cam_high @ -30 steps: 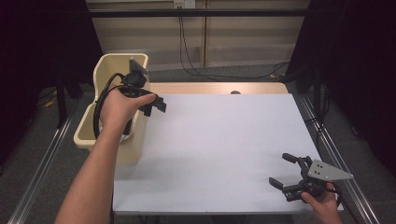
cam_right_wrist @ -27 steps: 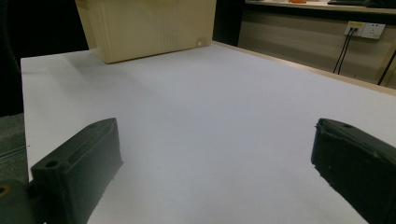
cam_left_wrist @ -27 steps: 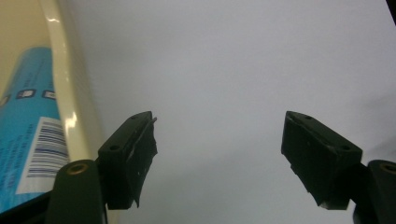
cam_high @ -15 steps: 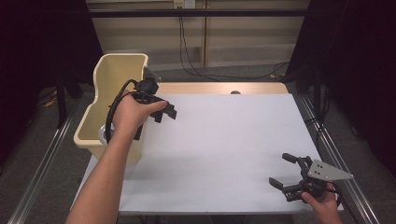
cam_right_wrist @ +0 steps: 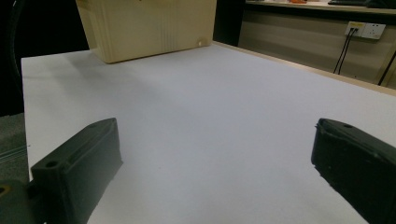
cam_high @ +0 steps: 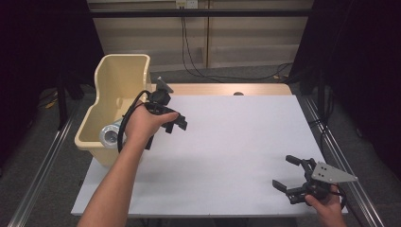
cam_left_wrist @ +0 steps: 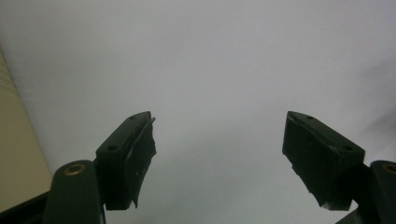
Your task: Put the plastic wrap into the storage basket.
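My left gripper [cam_high: 175, 126] hangs over the white table [cam_high: 236, 137], just right of a cream plastic bin [cam_high: 118, 80] at the table's left edge. Its jaws stand open with nothing between them; in the left gripper view [cam_left_wrist: 219, 121] bare white table lies below and a strip of the bin [cam_left_wrist: 14, 140] shows at the left. A round silvery object [cam_high: 109, 135] lies in the bin's near end. My right gripper [cam_high: 283, 171] rests low at the table's near right corner, open and empty, and its own view [cam_right_wrist: 215, 126] looks across the table toward the bin [cam_right_wrist: 149, 28].
A wooden strip [cam_high: 227, 89] runs along the table's far edge. Black cables [cam_high: 189, 52] hang down the wall behind it, and a wall socket [cam_right_wrist: 360, 29] is on the panel. Metal rails [cam_high: 38, 170] line the floor on both sides.
My left hand has moved from above the bin to the right and downward, and now sits over the table beside the bin. The right gripper has stayed put.
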